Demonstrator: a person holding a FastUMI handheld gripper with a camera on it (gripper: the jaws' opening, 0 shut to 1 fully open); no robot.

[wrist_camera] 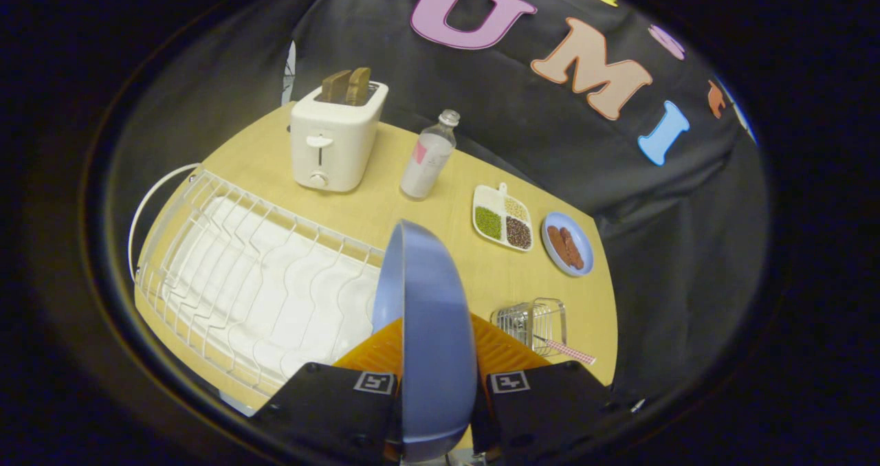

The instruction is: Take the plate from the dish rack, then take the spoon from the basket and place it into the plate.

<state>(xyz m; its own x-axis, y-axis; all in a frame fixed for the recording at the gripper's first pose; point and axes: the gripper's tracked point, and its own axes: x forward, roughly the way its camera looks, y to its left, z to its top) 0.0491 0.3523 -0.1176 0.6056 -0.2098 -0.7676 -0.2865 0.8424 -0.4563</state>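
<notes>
A blue plate [430, 328] stands on edge between my two fingers, and my gripper [434, 370] is shut on its rim. It hangs above the table, just to the right of the white wire dish rack [254, 273]. Beyond my right finger stands a small wire basket [533, 322], with the spoon's [567, 351] checked handle sticking out of it toward the right. The spoon's bowl is hidden inside the basket.
A white toaster [335, 139] with two slices stands at the back of the wooden table [454, 212]. To its right are a bottle [430, 157], a white divided tray of beans [503, 220] and a small blue dish with sausages [567, 244].
</notes>
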